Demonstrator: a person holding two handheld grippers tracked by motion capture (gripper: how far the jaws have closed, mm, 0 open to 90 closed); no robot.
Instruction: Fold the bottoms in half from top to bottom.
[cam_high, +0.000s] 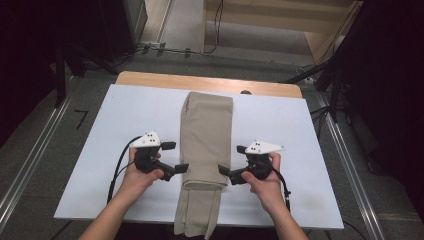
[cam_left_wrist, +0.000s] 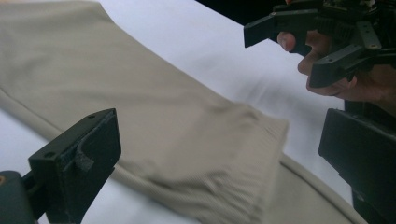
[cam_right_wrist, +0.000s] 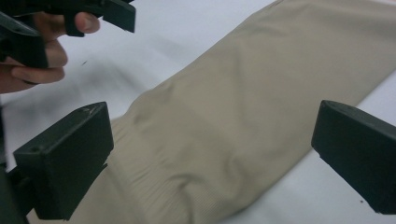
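Note:
A pair of beige trousers (cam_high: 206, 145) lies folded lengthwise down the middle of the white board (cam_high: 115, 130). A folded-over hem ends near the front, and the lower layer hangs past the near edge. My left gripper (cam_high: 175, 157) sits at the cloth's left edge, jaws open and pointing at it. Opposite it, at the right edge, my right gripper (cam_high: 232, 160) is open too. In the left gripper view the trousers (cam_left_wrist: 163, 116) lie between the wide jaws of the left gripper (cam_left_wrist: 219, 163), untouched. The right gripper view shows the right gripper (cam_right_wrist: 210, 154) open over the trousers (cam_right_wrist: 233, 116).
The board rests on a wooden table (cam_high: 150, 78). Dark stands and cables (cam_high: 320, 75) flank the far corners. Metal floor rails (cam_high: 30, 160) run along both sides. White board surface lies bare to the left and right of the trousers.

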